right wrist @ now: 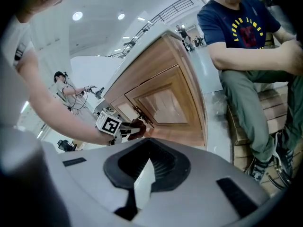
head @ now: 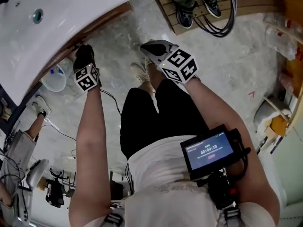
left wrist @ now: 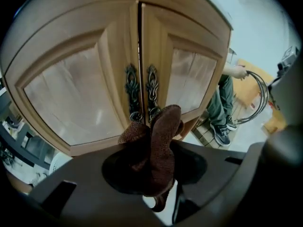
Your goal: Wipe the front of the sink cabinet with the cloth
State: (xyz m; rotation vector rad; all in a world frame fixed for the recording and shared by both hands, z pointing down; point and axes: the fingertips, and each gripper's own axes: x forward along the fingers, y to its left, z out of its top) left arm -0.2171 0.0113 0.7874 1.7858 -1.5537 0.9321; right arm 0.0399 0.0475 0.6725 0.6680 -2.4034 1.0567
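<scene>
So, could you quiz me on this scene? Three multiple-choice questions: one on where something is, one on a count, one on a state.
1. Where is the brown cloth?
A) spread on the floor
B) in the jaws of the left tool
C) lying in the sink basin

2. How many ornate metal handles do the cabinet doors carry?
A) one
B) two
C) four

3. How do the cabinet doors stand?
A) both closed
B) one ajar
C) both wide open

Answers:
1 B: the left gripper view shows the cloth bunched between that tool's jaws, right in front of the doors.
2 B: one handle sits on each door, side by side at the middle.
3 A: the two doors meet flush, with no opening between them.
</scene>
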